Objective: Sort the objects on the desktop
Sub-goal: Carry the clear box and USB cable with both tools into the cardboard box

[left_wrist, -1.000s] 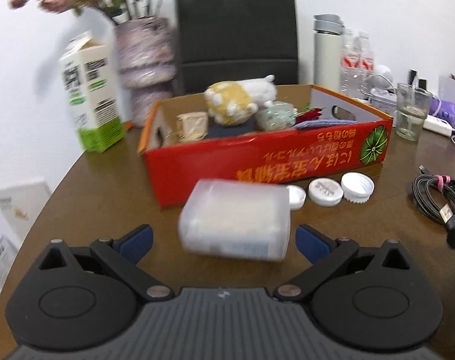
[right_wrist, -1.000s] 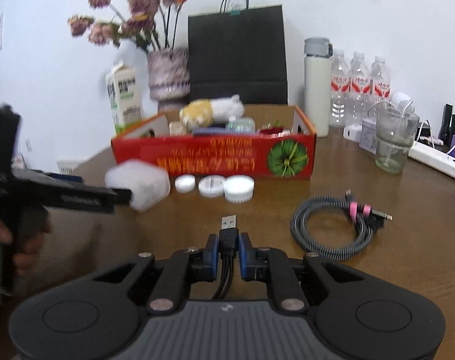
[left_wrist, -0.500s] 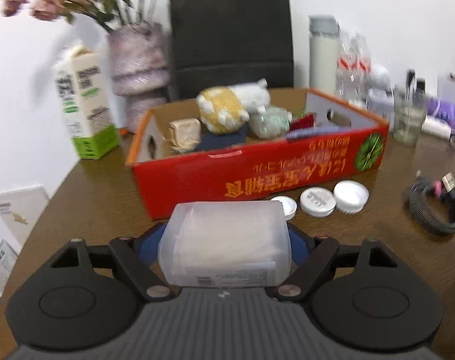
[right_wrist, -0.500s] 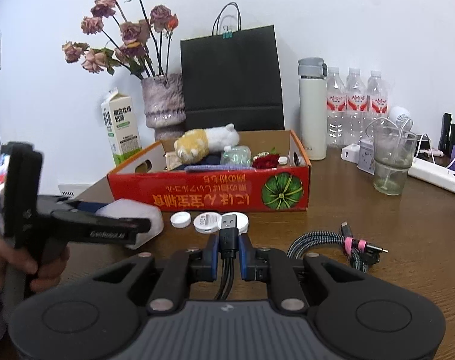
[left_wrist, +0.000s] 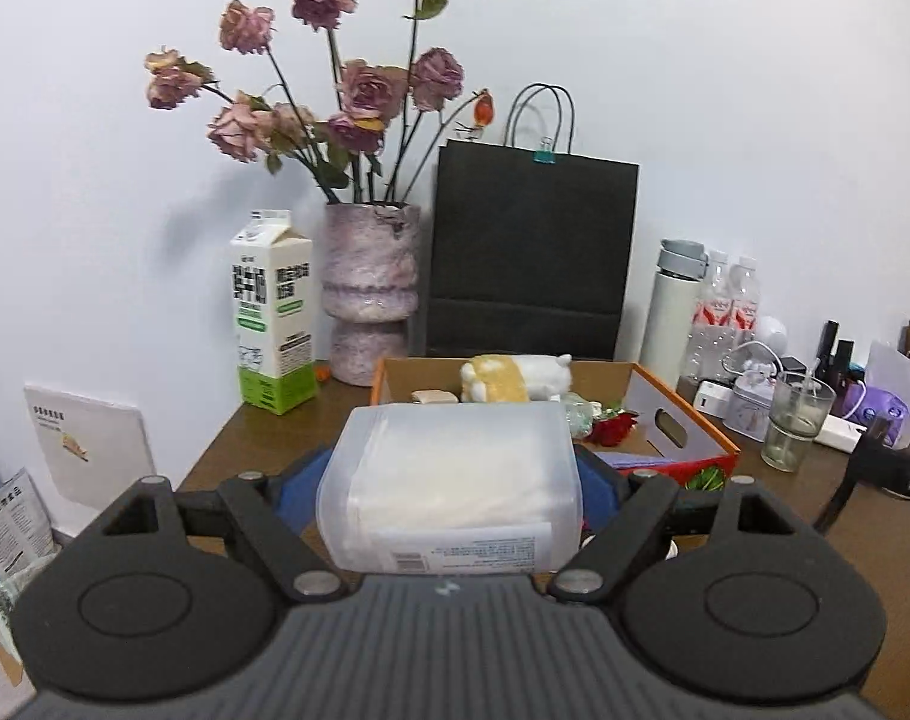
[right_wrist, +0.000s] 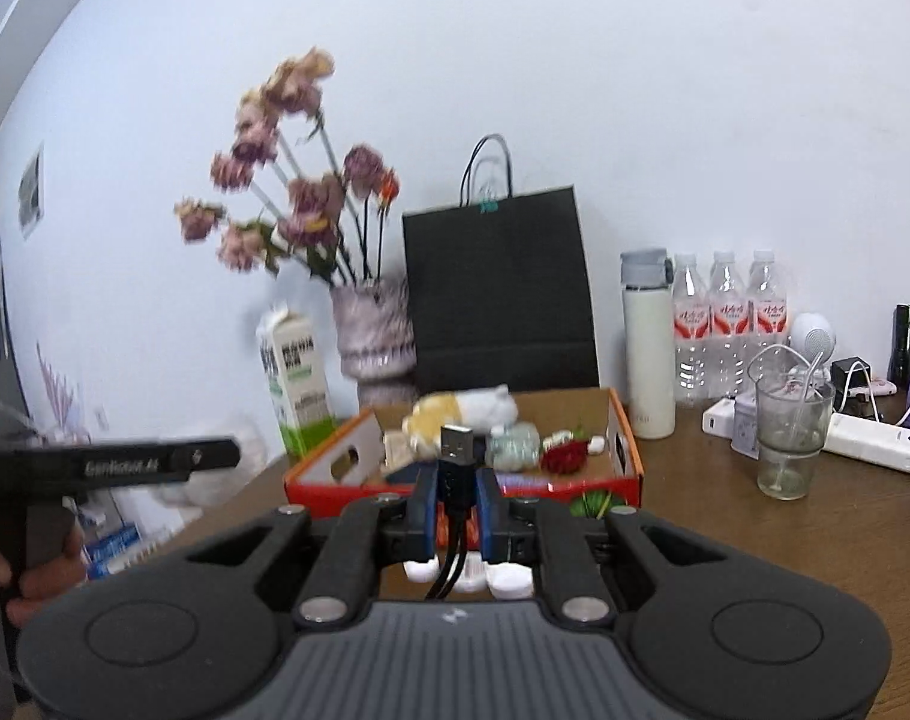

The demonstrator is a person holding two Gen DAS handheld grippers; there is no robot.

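Observation:
My left gripper [left_wrist: 455,501] is shut on a translucent plastic box [left_wrist: 449,468] with white sheets inside and holds it above the brown table, in front of the red cardboard box [left_wrist: 682,420]. That cardboard box contains a plush toy [left_wrist: 514,381], a red flower and other small items. In the right wrist view my right gripper [right_wrist: 457,498] is shut on a black USB cable [right_wrist: 456,444], plug end upward, and the cord hangs down between the fingers. Three white caps [right_wrist: 508,585] lie on the table under it. The left gripper's body [right_wrist: 155,462] and a hand show at the left.
Behind the red cardboard box [right_wrist: 335,468] stand a milk carton [left_wrist: 272,324], a vase of dried roses [left_wrist: 368,306] and a black paper bag [left_wrist: 529,258]. A white thermos [right_wrist: 646,348], water bottles [right_wrist: 724,324], a glass [right_wrist: 787,432] and a power strip [right_wrist: 874,441] crowd the right.
The left gripper closed on the plastic box and lifted it off the table. The right gripper rose with the cable's plug end still clamped. Both views tilted up toward the wall.

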